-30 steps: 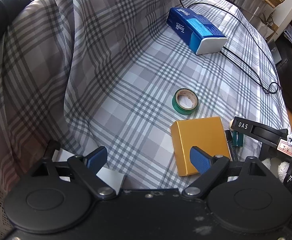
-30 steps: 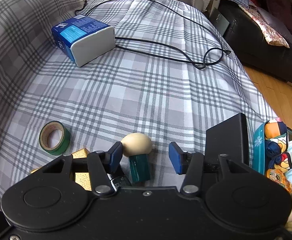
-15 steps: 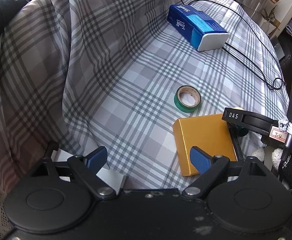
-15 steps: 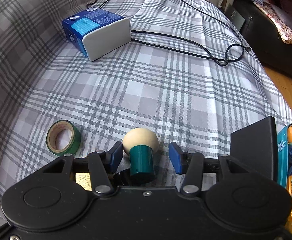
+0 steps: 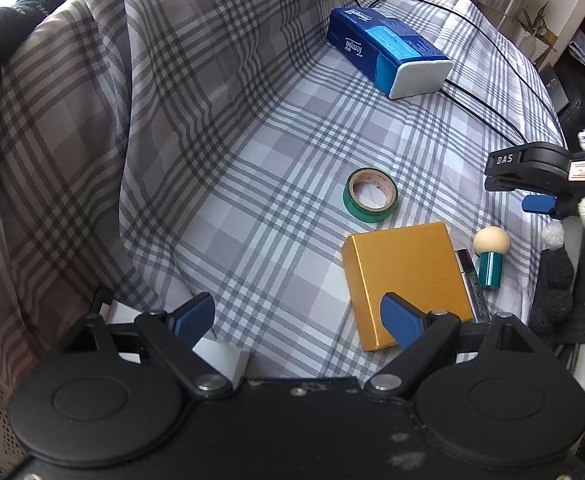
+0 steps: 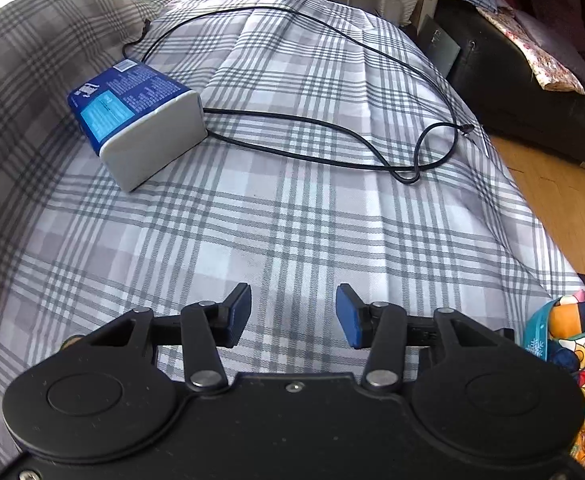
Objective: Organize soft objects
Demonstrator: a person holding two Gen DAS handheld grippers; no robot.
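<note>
While both claws are held wide and empty, nothing is gripped.
The left claw [image 5: 294, 318] is poised over a gold box [image 5: 406, 282]; soft toys [image 6: 572, 344] are seen just right of the right claw [image 6: 293, 316].

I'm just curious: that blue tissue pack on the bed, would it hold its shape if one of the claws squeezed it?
Probably not fully. The tissue pack looks like soft plastic wrap with rounded corners, so it would likely dent. It seems light for its bulk. Lying flat and broad on the sheet, it should slide rather than tip.

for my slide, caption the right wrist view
Open right hand-held gripper above plaid cloth, tissue pack and black cable ahead.
</note>
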